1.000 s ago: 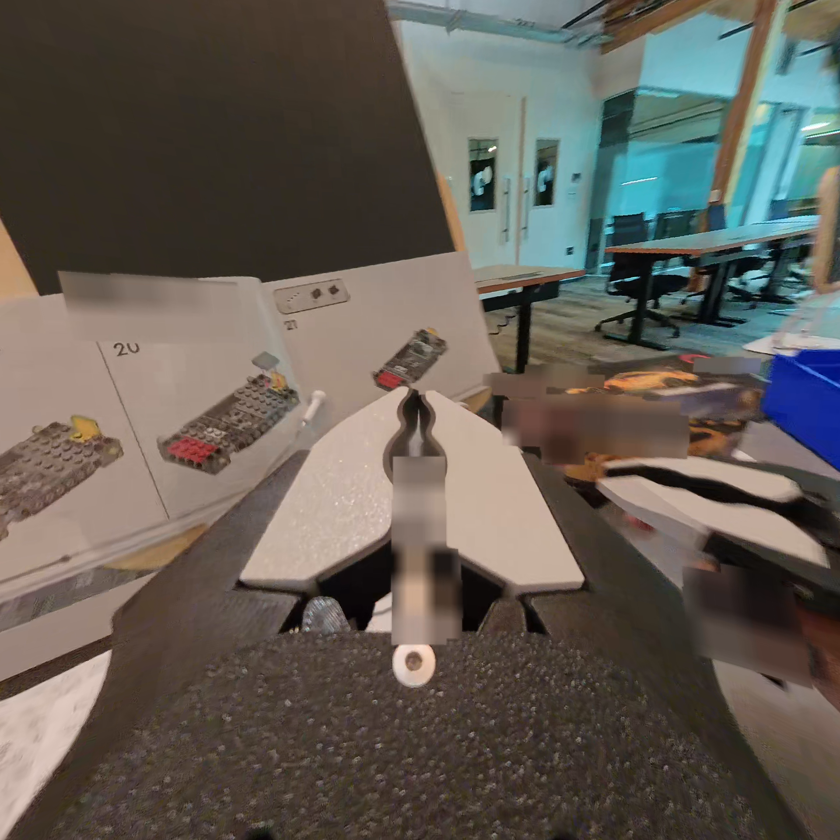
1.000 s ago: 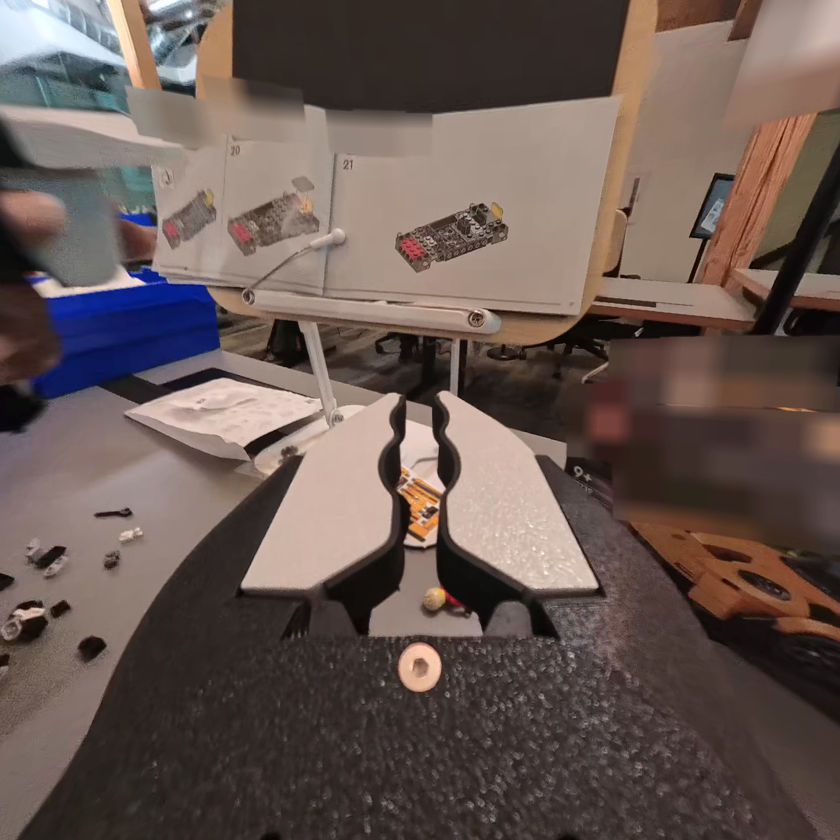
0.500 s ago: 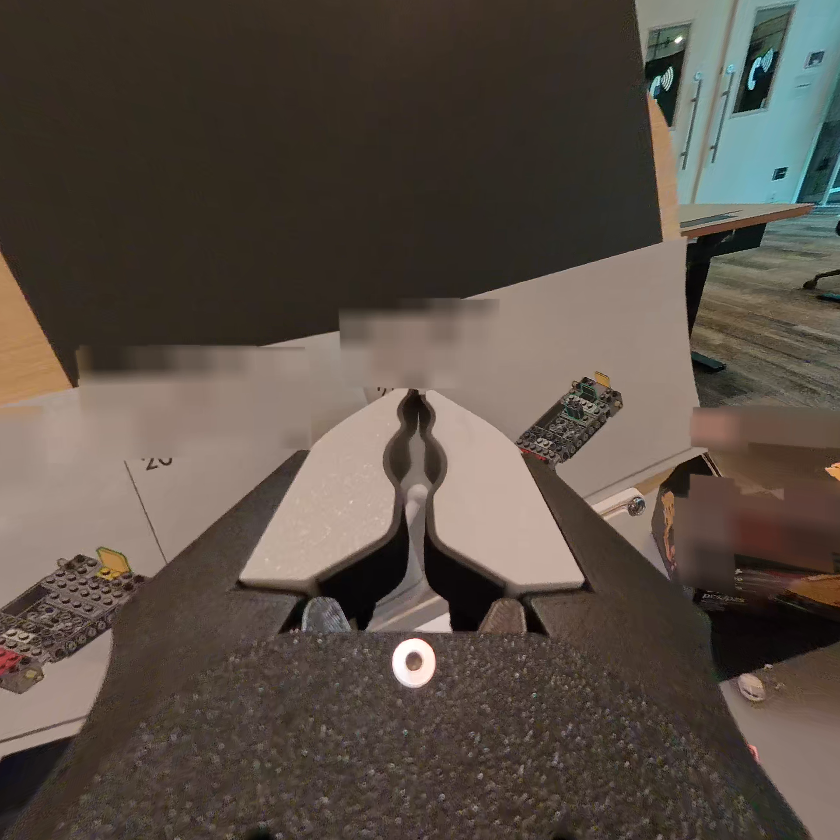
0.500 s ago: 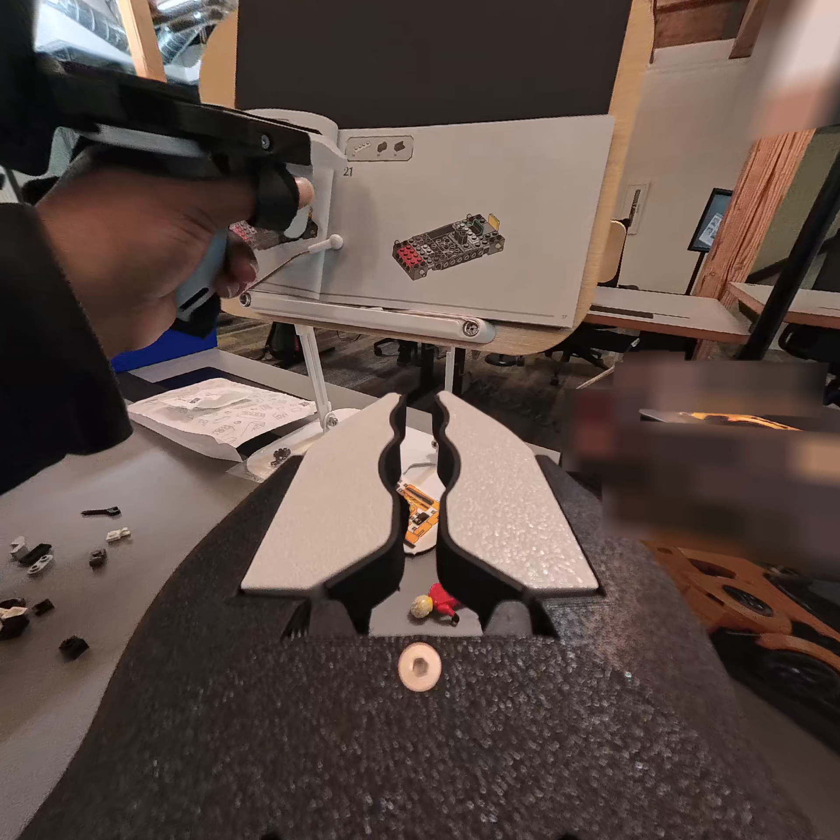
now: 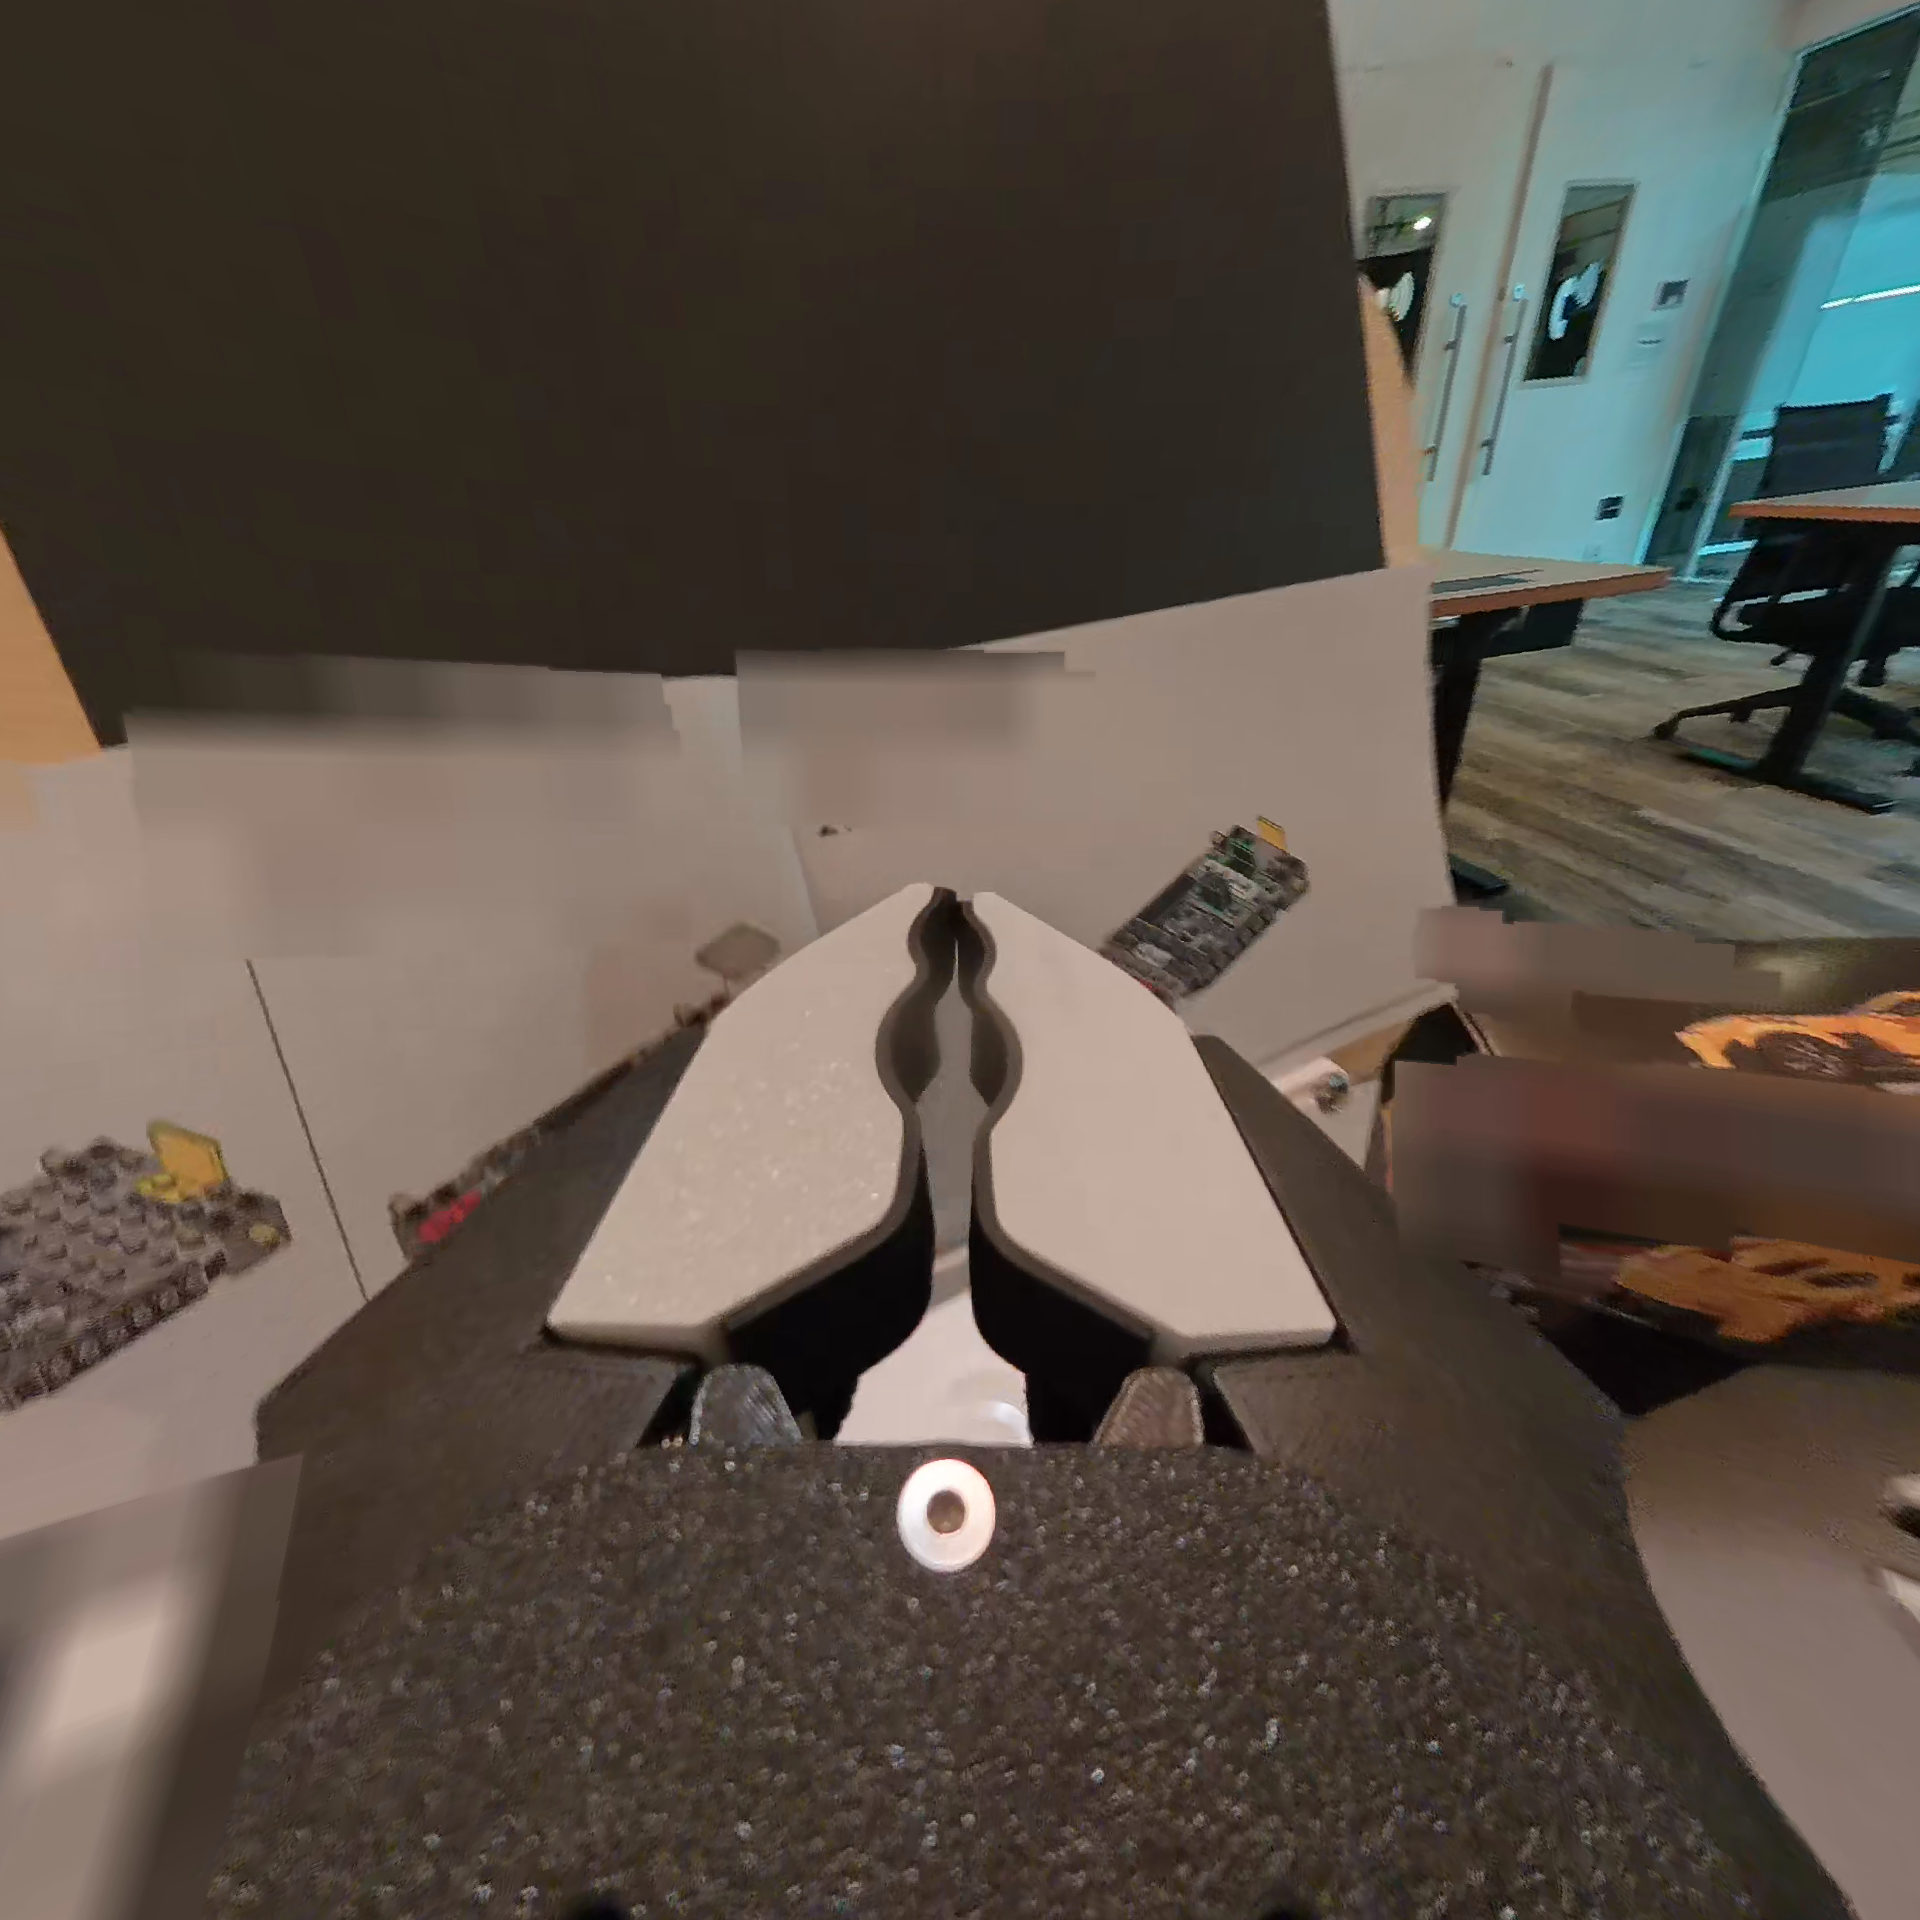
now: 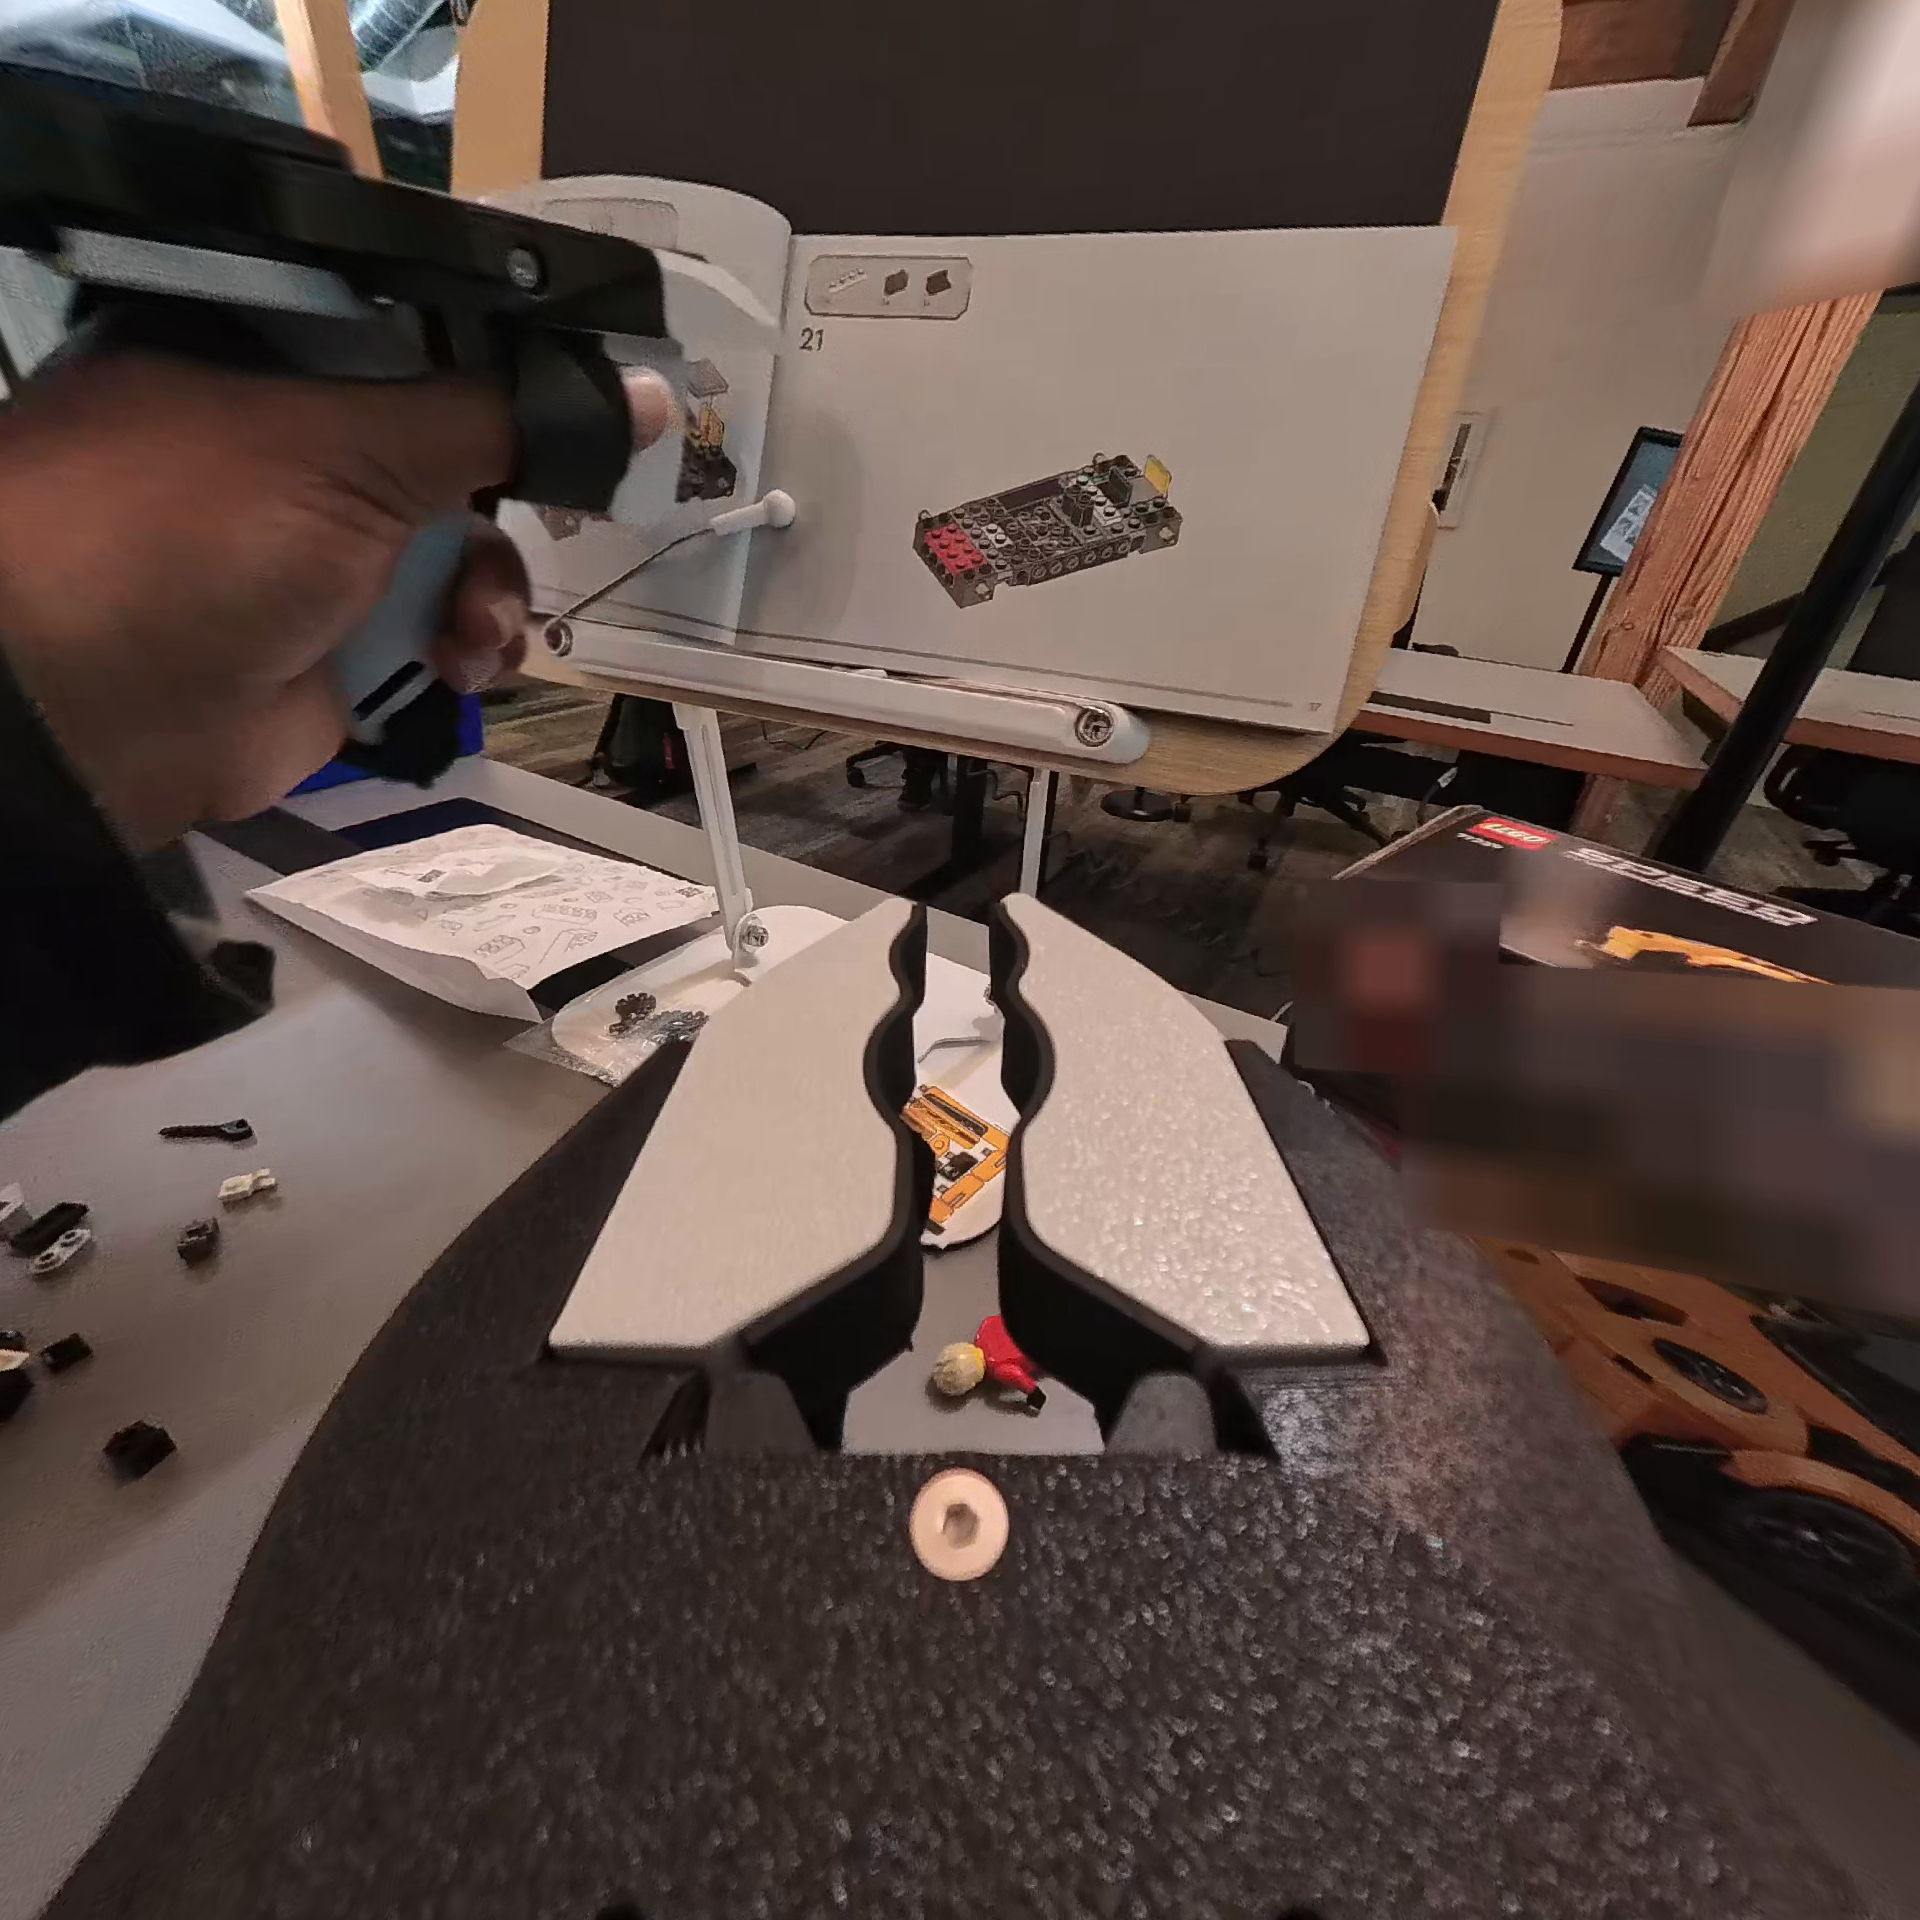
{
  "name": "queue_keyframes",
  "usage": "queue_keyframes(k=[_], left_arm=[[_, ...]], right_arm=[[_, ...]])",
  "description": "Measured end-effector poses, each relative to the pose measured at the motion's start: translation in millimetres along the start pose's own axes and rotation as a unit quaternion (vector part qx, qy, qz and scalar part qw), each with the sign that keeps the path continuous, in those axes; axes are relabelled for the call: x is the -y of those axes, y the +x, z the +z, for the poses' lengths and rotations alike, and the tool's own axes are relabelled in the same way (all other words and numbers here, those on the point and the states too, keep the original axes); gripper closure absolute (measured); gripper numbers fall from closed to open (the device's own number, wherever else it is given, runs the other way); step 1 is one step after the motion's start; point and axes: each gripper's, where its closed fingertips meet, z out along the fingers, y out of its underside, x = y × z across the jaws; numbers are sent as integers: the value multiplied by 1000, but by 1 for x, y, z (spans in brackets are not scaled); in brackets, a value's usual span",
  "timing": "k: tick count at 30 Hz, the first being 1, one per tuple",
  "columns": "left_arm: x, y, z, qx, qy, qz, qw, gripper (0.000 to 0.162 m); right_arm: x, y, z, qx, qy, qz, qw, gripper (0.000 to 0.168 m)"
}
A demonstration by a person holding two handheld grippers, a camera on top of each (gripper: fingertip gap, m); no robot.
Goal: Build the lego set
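An instruction booklet (image 6: 1091, 468) is propped open on a wooden stand (image 6: 1455, 582) at the back of a grey table (image 6: 343, 1091). Its left-hand page (image 6: 727, 343) is curled over into a loop, lifted near its top edge by the left gripper (image 5: 954, 906). In the left wrist view that gripper's white fingers (image 5: 790, 1132) are pressed together at the tips, and a thin sheet seems to be pinched between them, though blur makes the contact uncertain. A wire page holder (image 6: 758, 514) rests against the lower part of the same page.

The page is judged to be very light, limp and easily torn or creased. A hold near the free upper corner, with light pressure, would suit it, with the wire holder kept clear.

The right gripper (image 6: 958, 935) hangs low over the table with its jaws slightly spread and nothing between them. Through the gap are seen a sticker sheet with orange shapes (image 6: 951, 1143) and, nearer the camera, a small minifigure with a red torso (image 6: 982, 1371) lying on the table.

Loose lego pieces (image 6: 62, 1236), small, dark, hard and light, are scattered at the left of the table; they are judged to be slippery and best gripped across flat sides. A printed paper bag (image 6: 478, 914) and a clear bag of dark parts (image 6: 634, 1029) lie by the stand's base. The set's box (image 6: 1621, 883) lies at the right.
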Motion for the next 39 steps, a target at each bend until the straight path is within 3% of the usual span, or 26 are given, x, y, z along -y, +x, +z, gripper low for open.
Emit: queue_keyframes(k=[1,7,12,17,24,30,39], left_arm=[[-2,4,-9,-10,2,-6,1000,162],[-36,21,-100,-65,-13,-4,998,162],[-59,-13,-152,-28,1,10,1000,162],[-58,-39,-149,0,9,36,999,162],[-67,-57,-145,26,2,85,996,162],[-73,-76,-142,33,-3,46,998,162],[-78,-84,-141,37,-7,32,999,162]], right_arm=[[-1,0,0,-1,-1,0,1000,157],[-9,-3,2,-3,-11,-10,1000,157],[4,-14,-1,-4,11,-33,999,164],[39,-32,11,-11,47,-57,997,168],[95,-41,103,-16,64,-49,997,168],[104,-38,166,-28,42,-68,996,168],[108,-42,189,-32,41,-74,996,168]])
